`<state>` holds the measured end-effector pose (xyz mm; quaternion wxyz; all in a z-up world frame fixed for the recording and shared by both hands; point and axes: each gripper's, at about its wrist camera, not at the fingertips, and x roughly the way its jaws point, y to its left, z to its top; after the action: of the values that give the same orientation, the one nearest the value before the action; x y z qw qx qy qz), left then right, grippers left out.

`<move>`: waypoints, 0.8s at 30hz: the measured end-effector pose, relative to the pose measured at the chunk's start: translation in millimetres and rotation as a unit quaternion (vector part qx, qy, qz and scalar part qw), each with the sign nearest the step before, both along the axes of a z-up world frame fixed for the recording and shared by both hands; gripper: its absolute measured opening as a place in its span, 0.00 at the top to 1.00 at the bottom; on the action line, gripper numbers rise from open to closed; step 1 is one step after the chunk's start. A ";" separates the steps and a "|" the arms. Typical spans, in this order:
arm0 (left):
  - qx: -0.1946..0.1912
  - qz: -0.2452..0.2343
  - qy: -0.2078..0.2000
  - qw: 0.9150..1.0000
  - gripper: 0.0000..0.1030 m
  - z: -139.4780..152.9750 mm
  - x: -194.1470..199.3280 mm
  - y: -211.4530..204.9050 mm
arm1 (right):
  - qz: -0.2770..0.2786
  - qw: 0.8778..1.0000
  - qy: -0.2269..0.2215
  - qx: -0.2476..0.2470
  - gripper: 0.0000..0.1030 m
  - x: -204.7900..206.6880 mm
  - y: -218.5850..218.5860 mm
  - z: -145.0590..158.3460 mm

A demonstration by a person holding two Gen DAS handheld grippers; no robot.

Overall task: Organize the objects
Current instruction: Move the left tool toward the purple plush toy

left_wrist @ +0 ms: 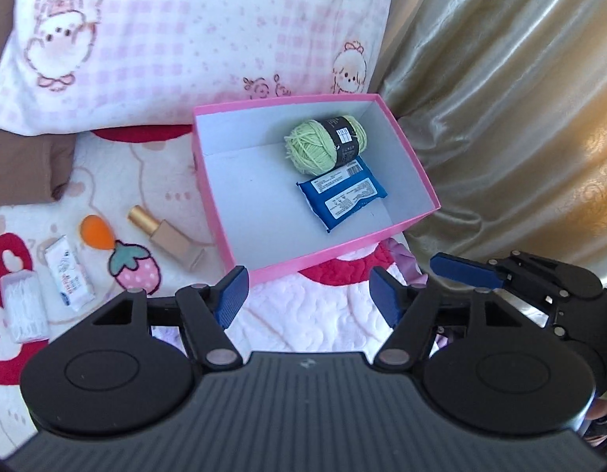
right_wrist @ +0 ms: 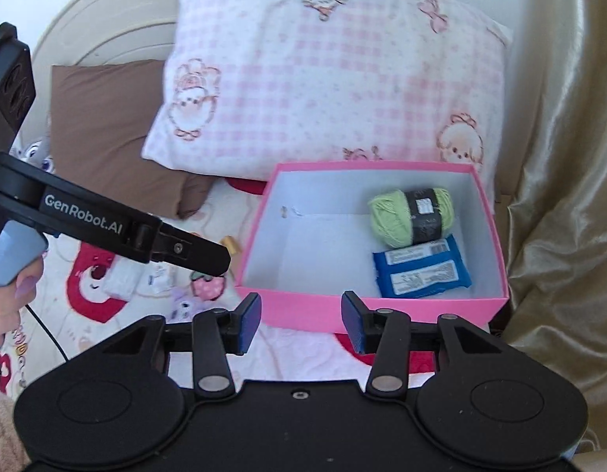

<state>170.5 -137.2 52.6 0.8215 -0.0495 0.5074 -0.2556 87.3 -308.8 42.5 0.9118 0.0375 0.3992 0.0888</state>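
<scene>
Box part filled, four things still waiting on the bed

On the bed's left side a white pack (left_wrist: 23,306), soap bar (left_wrist: 69,275), orange sponge (left_wrist: 96,231) and bottle (left_wrist: 166,238) are lying unpacked; the left gripper (left_wrist: 309,299) and right gripper (right_wrist: 301,324) are both hanging released, empty; toward the right edge the pink box (left_wrist: 343,251) is holding yarn (left_wrist: 325,145) and a blue packet (left_wrist: 341,198) in its right half.

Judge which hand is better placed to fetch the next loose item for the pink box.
Left, probably. The perfume bottle, orange sponge and small packets lie left of the pink box, on the left tool's side. Its jaws are open and empty. The right tool, also empty, faces the box.
</scene>
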 end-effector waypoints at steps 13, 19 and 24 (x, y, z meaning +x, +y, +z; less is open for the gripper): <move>0.018 0.026 -0.013 0.999 0.25 17.1 -38.5 74.3 | 0.087 0.996 -0.028 -0.025 0.26 -26.2 62.8 19.5; 0.035 0.056 -0.007 0.998 0.19 -16.4 -34.5 97.7 | 0.125 0.992 -0.008 -0.013 0.19 -20.4 82.9 1.9; 0.006 0.069 0.024 0.997 0.19 -54.6 -20.4 110.4 | 0.140 0.990 0.023 0.008 0.19 -1.5 97.9 -33.7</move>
<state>150.1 -26.8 -1.9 0.8247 -0.0855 0.5242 -0.1944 85.8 -211.0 8.9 0.8804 -0.0095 0.4211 0.2178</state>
